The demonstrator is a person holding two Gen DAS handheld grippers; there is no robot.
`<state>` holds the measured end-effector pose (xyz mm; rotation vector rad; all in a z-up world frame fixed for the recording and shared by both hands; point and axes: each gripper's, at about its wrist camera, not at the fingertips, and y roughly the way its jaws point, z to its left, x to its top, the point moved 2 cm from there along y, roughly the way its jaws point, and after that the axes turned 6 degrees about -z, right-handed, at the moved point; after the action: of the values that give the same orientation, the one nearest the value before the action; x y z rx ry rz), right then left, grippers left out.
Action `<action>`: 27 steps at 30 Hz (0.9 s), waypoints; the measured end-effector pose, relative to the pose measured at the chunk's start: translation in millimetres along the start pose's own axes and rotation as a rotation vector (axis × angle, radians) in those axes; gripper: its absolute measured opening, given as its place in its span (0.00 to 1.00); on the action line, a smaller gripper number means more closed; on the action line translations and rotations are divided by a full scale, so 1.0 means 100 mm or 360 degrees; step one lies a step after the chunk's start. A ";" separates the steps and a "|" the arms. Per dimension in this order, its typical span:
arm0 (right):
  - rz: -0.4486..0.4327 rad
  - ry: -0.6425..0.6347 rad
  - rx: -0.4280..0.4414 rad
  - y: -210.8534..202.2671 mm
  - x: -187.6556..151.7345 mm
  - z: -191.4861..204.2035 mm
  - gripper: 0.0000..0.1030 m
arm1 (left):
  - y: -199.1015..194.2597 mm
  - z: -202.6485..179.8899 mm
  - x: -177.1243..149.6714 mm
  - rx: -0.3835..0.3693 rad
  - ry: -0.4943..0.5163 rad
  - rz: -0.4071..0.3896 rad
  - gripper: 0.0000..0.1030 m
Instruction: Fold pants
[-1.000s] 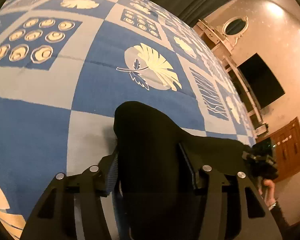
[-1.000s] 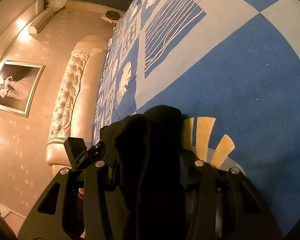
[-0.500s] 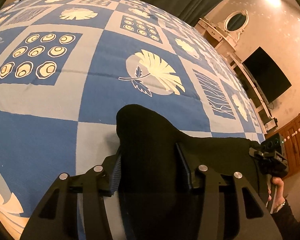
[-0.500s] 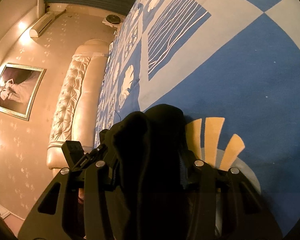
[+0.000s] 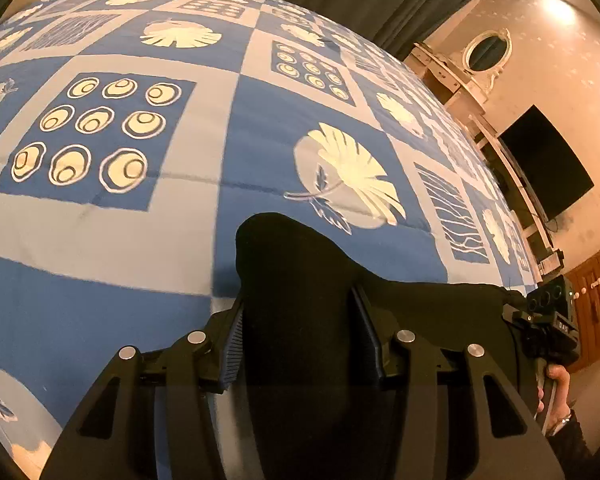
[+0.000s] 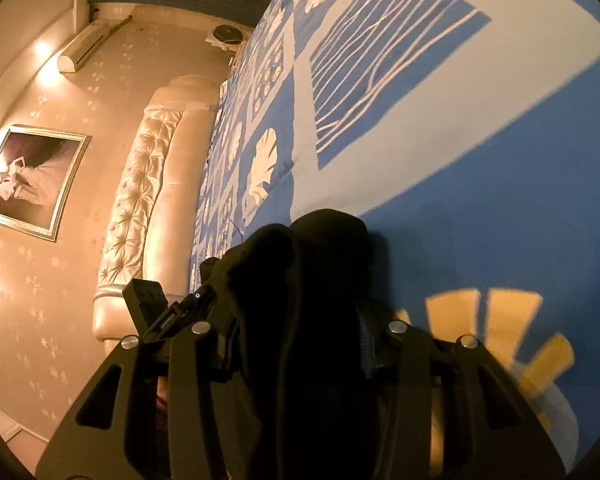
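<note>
The black pants (image 5: 300, 280) are held up over the blue and white patterned bedspread (image 5: 180, 208). My left gripper (image 5: 298, 344) is shut on a bunched edge of the pants, which stretch taut to the right toward my right gripper (image 5: 548, 320). In the right wrist view my right gripper (image 6: 300, 356) is shut on a thick fold of the same pants (image 6: 312, 264), and the left gripper (image 6: 168, 316) shows just to its left. The fabric hides the fingertips of both grippers.
The bedspread (image 6: 500, 184) fills most of both views. A padded cream headboard (image 6: 140, 216) stands at the bed's far end. A dresser with an oval mirror (image 5: 488, 52), a dark TV (image 5: 540, 160) and a wooden cabinet (image 5: 596, 308) line the wall past the bed.
Both grippers have risen and drawn back a little with the pants still held, so more of the bedspread shows. The grip on the fabric has not changed.
</note>
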<state>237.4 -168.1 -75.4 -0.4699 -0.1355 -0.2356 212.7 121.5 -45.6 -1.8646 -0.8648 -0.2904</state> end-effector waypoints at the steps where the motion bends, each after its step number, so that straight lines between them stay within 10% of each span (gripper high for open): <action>1: 0.0003 0.0001 0.0000 0.03 0.01 0.01 0.42 | 0.00 0.02 0.02 0.0004 -0.0001 -0.0001 0.47; 27: 0.0042 -0.0004 0.0038 0.51 0.32 0.15 0.42 | 0.17 0.40 0.39 0.0009 -0.0037 -0.0028 0.47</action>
<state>280.2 -122.9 -78.6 -0.4481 -0.1341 -0.2076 244.8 169.6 -54.1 -1.8590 -0.8973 -0.2775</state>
